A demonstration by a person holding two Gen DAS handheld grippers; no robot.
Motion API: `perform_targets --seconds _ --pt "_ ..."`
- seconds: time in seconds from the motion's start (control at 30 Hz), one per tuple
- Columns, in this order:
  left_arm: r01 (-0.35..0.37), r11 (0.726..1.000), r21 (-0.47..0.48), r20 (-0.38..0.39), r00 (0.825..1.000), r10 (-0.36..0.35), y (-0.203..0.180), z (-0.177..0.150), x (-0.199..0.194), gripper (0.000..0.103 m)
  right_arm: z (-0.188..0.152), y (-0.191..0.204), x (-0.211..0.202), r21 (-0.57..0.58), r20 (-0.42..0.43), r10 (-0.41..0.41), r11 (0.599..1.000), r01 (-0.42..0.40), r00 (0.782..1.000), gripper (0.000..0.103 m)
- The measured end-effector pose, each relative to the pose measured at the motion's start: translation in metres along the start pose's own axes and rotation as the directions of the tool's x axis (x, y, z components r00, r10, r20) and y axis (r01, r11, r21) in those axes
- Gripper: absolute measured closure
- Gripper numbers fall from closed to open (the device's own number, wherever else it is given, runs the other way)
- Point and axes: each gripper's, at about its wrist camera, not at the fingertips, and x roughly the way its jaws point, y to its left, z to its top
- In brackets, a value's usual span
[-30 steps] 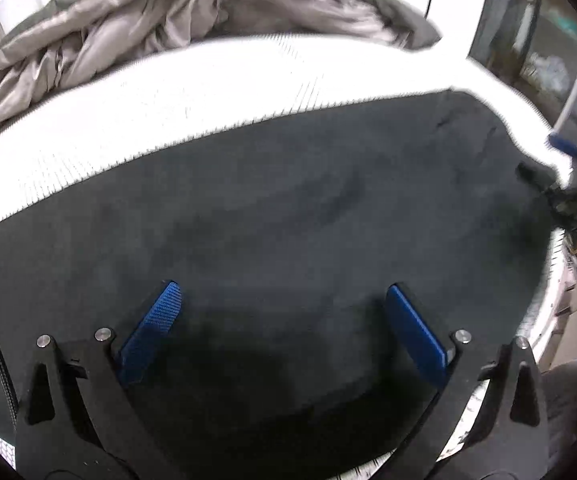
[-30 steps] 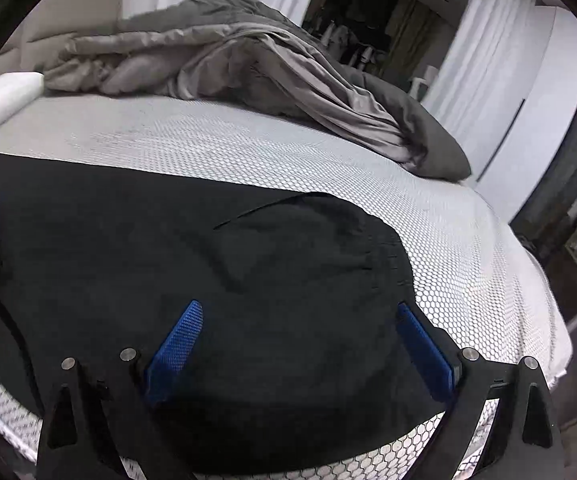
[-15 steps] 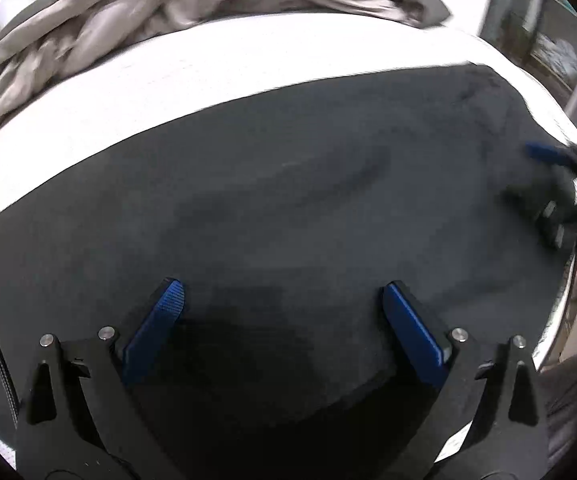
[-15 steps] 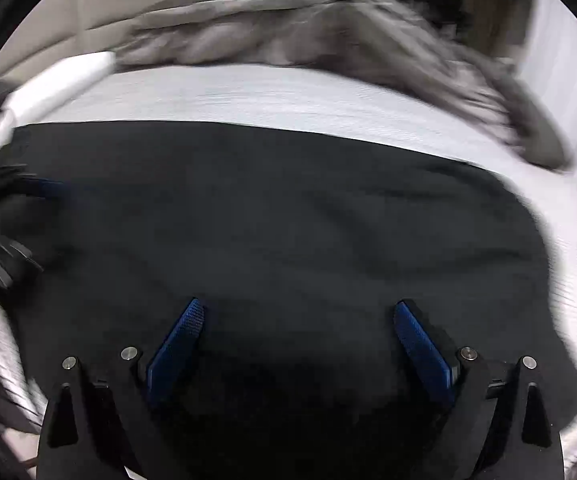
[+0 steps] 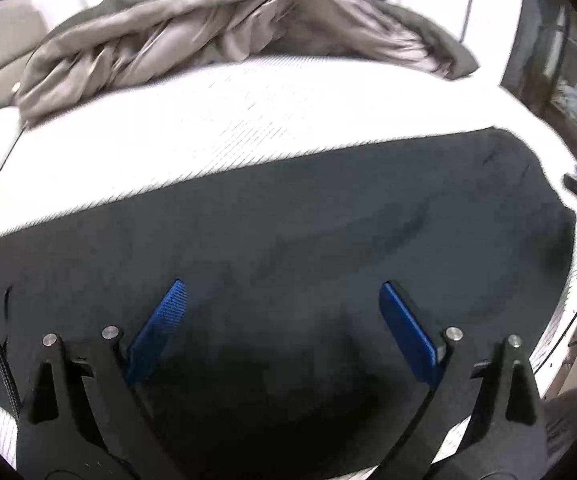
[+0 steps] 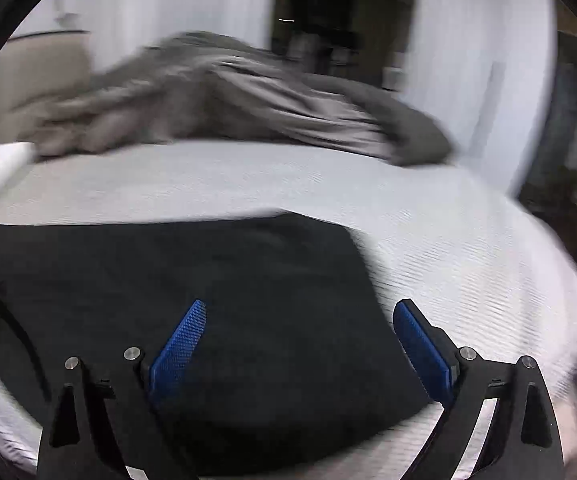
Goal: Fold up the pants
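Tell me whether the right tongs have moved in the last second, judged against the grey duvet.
Yes. The right tongs swung: the grey duvet slid across the view, and their right tip now lies over the white mattress, past the black pants edge.

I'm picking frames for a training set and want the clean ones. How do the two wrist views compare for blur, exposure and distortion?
Left wrist view: mild smear, the white mattress blown out, the black pants nearly featureless. Right wrist view: stronger motion blur, the grey duvet and curtains streaked, while the right gripper stays sharp. Both show fisheye bending and dark corners.
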Motion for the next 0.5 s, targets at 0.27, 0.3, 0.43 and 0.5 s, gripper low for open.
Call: perform_targets --seconds 0.27,0.3,0.43,0.5 --pt "-0.022 0.998 0.061 -0.141 0.989 0.031 -0.018 0.023 0.071 0.007 0.003 0.092 0.118 -0.220 -0.286 0.099 0.961 -0.166 0.953 0.007" --pt "-0.025 0.997 0.070 -0.157 0.987 0.036 -0.015 0.023 0.076 0.007 0.004 0.090 0.118 -0.259 -0.266 0.078 0.954 -0.149 0.961 0.007" --pt "-0.059 0.997 0.046 -0.139 0.988 0.065 0.019 0.018 0.070 0.005 0.006 0.017 0.123 -0.259 -0.198 -0.139 0.962 0.085 0.970 0.006" --pt "-0.107 0.994 -0.009 -0.140 0.985 0.105 0.045 0.014 0.068 0.004 0.004 -0.034 0.128 -0.183 -0.193 -0.291 0.949 0.257 0.937 0.006"
